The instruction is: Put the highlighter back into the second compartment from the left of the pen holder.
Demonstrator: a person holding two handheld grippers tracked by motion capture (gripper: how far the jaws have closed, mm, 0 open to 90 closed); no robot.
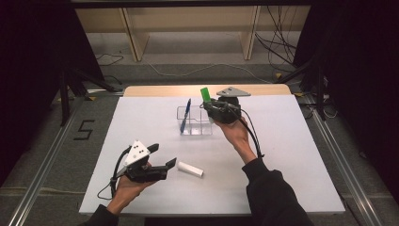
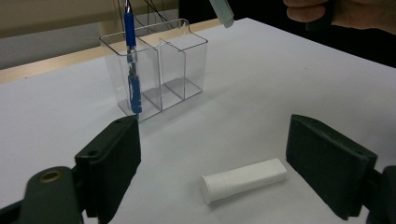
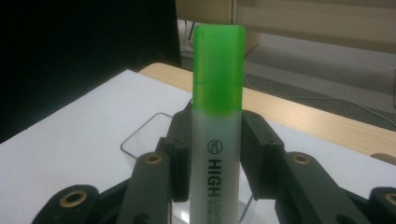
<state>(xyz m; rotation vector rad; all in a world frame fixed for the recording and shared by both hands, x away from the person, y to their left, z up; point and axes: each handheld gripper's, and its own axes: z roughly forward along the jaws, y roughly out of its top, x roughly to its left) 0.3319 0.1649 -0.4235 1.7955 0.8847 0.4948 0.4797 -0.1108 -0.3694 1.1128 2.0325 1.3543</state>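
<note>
Right gripper point(image 3: 215, 154) clamped on green-capped highlighter point(image 3: 217, 93), held cap-up above clear organizer point(image 1: 194, 121). Left gripper point(image 2: 212, 158) wide open, holding nothing; white tube point(image 2: 243, 179) flat on table between jaws.

Highlighter point(image 3: 217, 140) had a bright green cap over a whitish translucent body with black "HIGH" lettering. Both grippers, left point(image 1: 165, 165) and right point(image 1: 210, 109), were black with grey plates on top. Organizer point(image 2: 182, 70) at the far middle was clear plastic, with a blue pen point(image 2: 132, 70) standing in it. Tube point(image 2: 243, 179) lying near was plain white. Table point(image 1: 291, 155) was white, with a light wood far edge.
</note>
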